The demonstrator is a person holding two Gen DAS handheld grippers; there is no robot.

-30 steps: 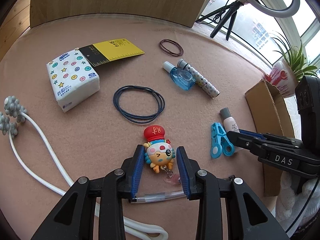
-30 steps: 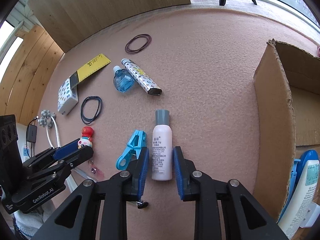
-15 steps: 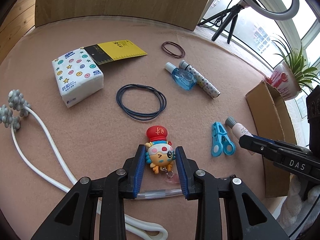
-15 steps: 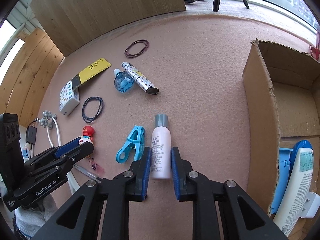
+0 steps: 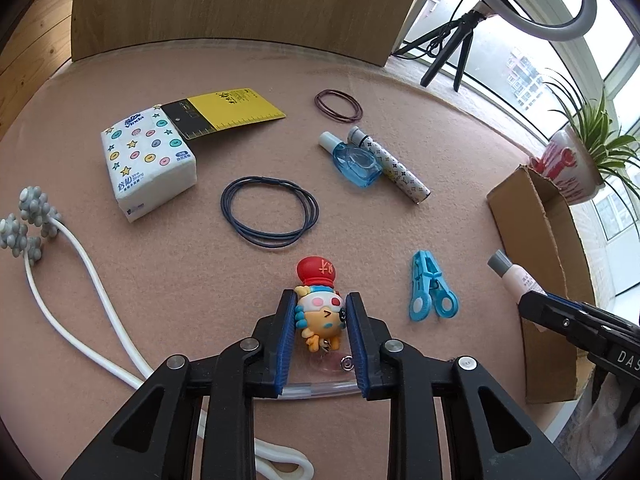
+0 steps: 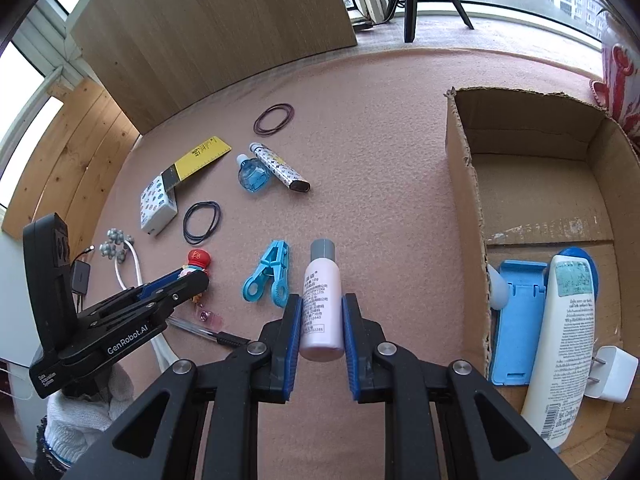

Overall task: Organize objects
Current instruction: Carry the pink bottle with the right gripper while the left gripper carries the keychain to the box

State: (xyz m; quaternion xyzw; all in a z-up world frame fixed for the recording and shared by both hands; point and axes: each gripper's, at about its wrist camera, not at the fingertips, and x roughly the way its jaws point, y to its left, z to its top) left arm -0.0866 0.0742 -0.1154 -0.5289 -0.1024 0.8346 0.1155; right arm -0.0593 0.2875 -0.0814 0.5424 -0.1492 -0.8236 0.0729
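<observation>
L: my left hand-held gripper (image 5: pixel 318 324) has been closing, blue pads now touching both sides of cartoon keychain figure (image 5: pixel 320 304) on pink counter (image 5: pixel 160 280), dark hair ties (image 5: pixel 270 212) at 11 o'clock | R: my right hand-held gripper (image 6: pixel 318 332) clamped on pink bottle (image 6: pixel 322 300), blue clip (image 6: pixel 268 278) at 10 o'clock, cardboard box (image 6: pixel 466 208) at 2 o'clock

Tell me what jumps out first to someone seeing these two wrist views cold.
The right gripper is clamped on a small pink bottle, beside the open cardboard box that already holds a white lotion bottle. The left gripper, its jaws just closing, brackets a cartoon figure keychain with a red hat. Loose items lie scattered over the pink mat.
</observation>
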